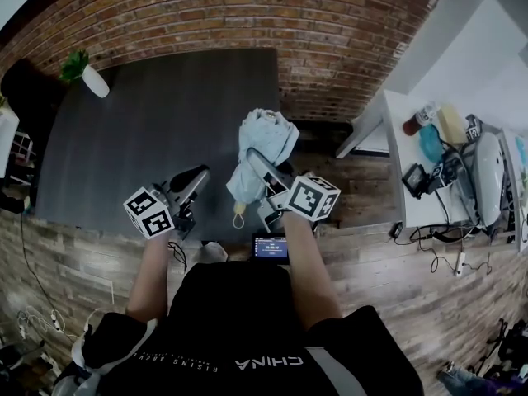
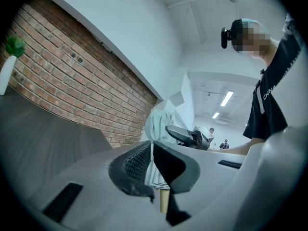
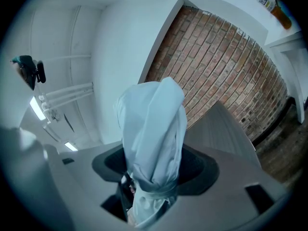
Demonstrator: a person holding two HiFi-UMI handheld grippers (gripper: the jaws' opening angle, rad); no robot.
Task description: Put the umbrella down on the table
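A folded light-blue umbrella (image 1: 262, 143) hangs over the near right edge of the dark grey table (image 1: 165, 114), its tan handle end toward me. My right gripper (image 1: 262, 172) is shut on it around the strapped lower part. In the right gripper view the umbrella (image 3: 154, 129) rises between the jaws of the right gripper (image 3: 154, 177) and hides their tips. My left gripper (image 1: 196, 178) hovers just left of the umbrella, apart from it. In the left gripper view the left gripper (image 2: 153, 150) has its tips together and holds nothing; the umbrella (image 2: 159, 121) shows beyond.
A small plant in a white vase (image 1: 87, 73) stands at the table's far left corner. A brick wall (image 1: 247, 15) runs behind the table. A white desk (image 1: 394, 200) with cluttered gear and cables stands to the right. A small screen (image 1: 271, 247) sits at my waist.
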